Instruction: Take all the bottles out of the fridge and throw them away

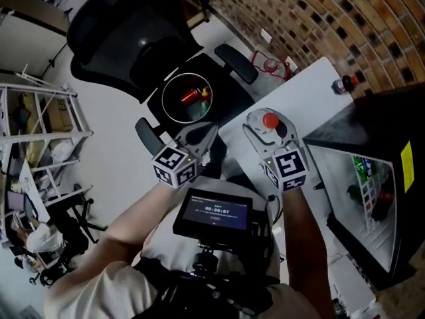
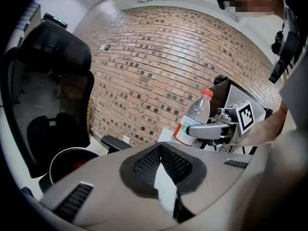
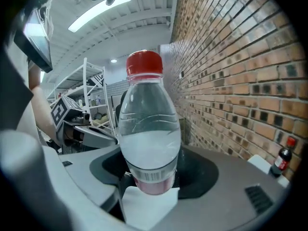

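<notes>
My right gripper (image 1: 269, 130) is shut on a clear plastic bottle (image 1: 270, 121) with a red cap and red-white label, held over the near corner of the white table. In the right gripper view the bottle (image 3: 149, 138) stands upright between the pads. The left gripper view shows the same bottle (image 2: 195, 117) from the side. My left gripper (image 1: 199, 137) hangs beside it, jaws together and empty, just short of a round white-rimmed bin (image 1: 188, 98) with red items inside. The open black fridge (image 1: 372, 118) at right has more bottles (image 1: 364, 168) on its door shelves.
The bin sits on a black office chair (image 1: 126, 38). A small dark bottle (image 1: 344, 84) with a red cap stands on the white table (image 1: 312, 92) near the brick wall (image 1: 319, 12). White wire shelving (image 1: 40, 125) stands at left.
</notes>
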Available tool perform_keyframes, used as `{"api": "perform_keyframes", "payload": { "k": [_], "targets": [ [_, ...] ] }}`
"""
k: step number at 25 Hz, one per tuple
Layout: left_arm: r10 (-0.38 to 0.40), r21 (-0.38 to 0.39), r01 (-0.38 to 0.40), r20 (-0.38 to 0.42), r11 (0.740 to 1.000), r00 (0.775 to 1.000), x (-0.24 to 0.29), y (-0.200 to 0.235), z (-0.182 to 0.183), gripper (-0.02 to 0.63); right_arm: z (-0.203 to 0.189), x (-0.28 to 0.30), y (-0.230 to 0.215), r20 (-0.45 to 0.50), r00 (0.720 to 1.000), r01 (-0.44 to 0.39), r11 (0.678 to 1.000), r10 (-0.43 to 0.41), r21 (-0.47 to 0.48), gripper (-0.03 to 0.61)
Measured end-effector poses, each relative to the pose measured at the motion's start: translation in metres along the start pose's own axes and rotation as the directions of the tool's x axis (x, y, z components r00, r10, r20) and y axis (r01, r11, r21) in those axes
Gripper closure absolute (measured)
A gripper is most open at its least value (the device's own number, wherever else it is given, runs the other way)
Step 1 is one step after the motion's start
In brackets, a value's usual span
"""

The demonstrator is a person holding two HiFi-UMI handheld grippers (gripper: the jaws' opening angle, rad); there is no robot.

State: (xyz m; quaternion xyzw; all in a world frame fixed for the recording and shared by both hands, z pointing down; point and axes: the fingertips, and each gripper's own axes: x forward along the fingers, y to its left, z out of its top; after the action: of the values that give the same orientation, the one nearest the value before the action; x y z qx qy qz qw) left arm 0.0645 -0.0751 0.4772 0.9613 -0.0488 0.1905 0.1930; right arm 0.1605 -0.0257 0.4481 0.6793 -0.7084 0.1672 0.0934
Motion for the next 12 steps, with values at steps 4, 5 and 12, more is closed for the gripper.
{"api": "perform_keyframes", "payload": {
  "k": [4, 5, 12],
  "targets": [
    [0.084, -0.060, -0.083, 0.006, 0.995, 0.996, -0.026, 0.042, -0.009, 0.614, 0.007, 0.066, 0.021, -0.048, 0.993, -0.106, 0.994, 0.105, -0.022, 0.288],
    [0.106, -0.075, -0.105, 0.006, 0.992, 0.994, -0.033, 0.052, -0.012, 0.614, 0.010, 0.084, 0.027, -0.058, 0.990, -0.132, 0.991, 0.130, -0.021, 0.288],
    [0.260, -0.161, -0.255, 0.009, 0.953, 0.966, -0.090, 0.118, -0.027, 0.614, 0.004, 0.212, 0.077, -0.140, 0.946, -0.287, 0.957, 0.291, 0.046, 0.288]
  ]
}}
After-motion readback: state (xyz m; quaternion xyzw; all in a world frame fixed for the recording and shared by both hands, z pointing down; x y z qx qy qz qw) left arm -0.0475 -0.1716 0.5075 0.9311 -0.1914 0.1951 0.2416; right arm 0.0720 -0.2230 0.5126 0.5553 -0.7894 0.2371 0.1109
